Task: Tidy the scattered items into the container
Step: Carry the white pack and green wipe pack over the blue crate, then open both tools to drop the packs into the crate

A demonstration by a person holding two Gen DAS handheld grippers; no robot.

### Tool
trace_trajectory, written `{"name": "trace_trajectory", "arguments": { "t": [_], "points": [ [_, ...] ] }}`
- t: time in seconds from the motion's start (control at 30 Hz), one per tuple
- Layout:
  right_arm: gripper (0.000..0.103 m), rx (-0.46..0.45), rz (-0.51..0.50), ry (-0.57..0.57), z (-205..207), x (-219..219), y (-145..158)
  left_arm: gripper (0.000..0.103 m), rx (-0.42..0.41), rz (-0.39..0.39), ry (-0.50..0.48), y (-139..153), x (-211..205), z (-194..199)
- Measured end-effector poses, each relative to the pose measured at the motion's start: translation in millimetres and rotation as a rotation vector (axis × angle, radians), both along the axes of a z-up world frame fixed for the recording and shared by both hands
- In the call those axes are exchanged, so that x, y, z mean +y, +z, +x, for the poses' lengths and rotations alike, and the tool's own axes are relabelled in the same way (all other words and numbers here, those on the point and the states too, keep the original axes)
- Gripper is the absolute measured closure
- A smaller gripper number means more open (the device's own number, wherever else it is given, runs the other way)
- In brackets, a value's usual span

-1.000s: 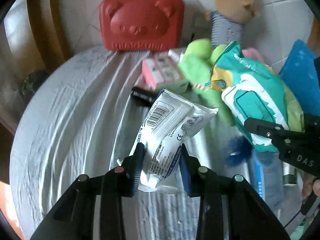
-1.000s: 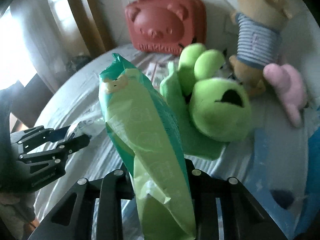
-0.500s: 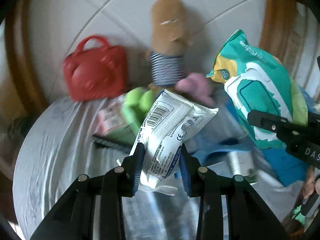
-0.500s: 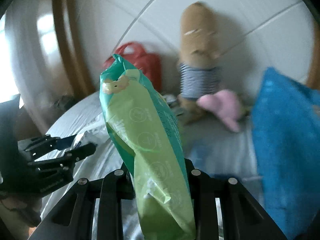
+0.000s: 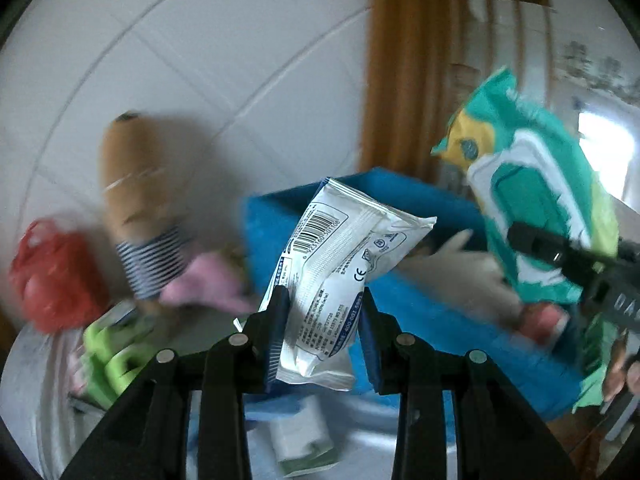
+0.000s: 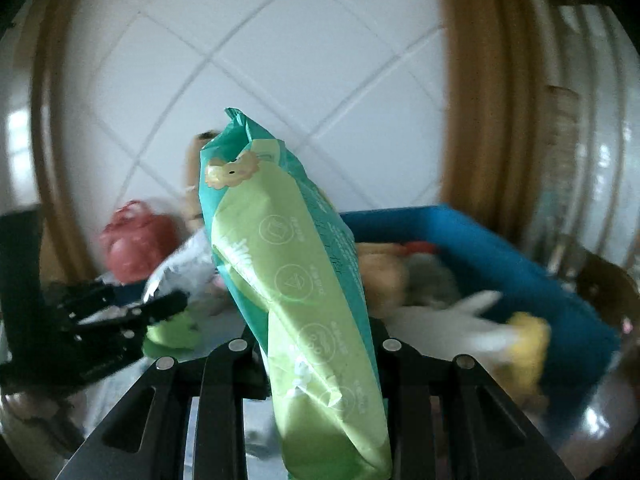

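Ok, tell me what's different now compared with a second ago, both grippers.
Both views have swung away from the scattered toys toward the blue container, which now fills the background; the red bear bag and striped plush have slid to the left edge. Nothing was taken or let go. The left gripper still clamps the white packet, and the right gripper still clamps the green wipes pack.

Glossy plastic wipes pack (image 6: 296,280)

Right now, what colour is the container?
Blue container, clearest in the right wrist view.
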State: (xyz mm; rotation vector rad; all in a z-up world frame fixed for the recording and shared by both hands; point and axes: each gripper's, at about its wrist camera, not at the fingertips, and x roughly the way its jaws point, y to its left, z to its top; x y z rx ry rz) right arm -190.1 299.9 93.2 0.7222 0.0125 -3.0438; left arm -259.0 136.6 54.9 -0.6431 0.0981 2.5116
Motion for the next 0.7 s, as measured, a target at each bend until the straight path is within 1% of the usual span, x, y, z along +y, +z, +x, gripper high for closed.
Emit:
{"name": "trace_trajectory", "arguments": {
  "t": [0.1,0.17,0.27,0.37,0.4,0.43,0.47,0.5,0.53,0.57,0.6,0.7],
  "points": [
    [0.075,-0.012,-0.01,-0.062,7,55,-1,0.07,-0.011,-0.004,-0.07,10,64,-3],
    [0.075,-0.026,-0.026,-0.096,9,88,-3,0.07,-0.022,-0.012,-0.099,10,94,-5],
    [0.075,-0.055,-0.037,-0.126,7,123,-11,0.07,-0.048,-0.035,-0.134,6,138,-8],
    [0.074,-0.083,-0.058,-0.132,1,147,-25,0.069,-0.08,-0.064,-0.142,-7,162,-14],
    [0.072,-0.088,-0.061,-0.135,-1,152,-29,0.068,-0.088,-0.073,-0.142,-10,169,-14],
    [0.068,-0.092,-0.064,-0.139,-2,156,-32,0.066,-0.096,-0.08,-0.142,-12,175,-13],
    [0.061,-0.095,-0.063,-0.152,-3,161,-35,0.063,-0.106,-0.087,-0.14,-15,179,-14],
    [0.051,-0.098,-0.063,-0.16,-3,164,-38,0.05,-0.115,-0.096,-0.132,-19,183,-15],
    [0.043,-0.101,-0.067,-0.165,-3,167,-41,0.035,-0.118,-0.103,-0.124,-22,184,-13],
    [0.027,-0.104,-0.07,-0.171,-4,171,-43,0.03,-0.117,-0.107,-0.117,-24,185,-10],
    [0.014,-0.107,-0.07,-0.177,-5,174,-46,0.027,-0.116,-0.11,-0.11,-26,187,-10],
    [0.007,-0.115,-0.068,-0.187,-7,180,-53,0.027,-0.121,-0.116,-0.093,-31,188,-10]
  ]
}}
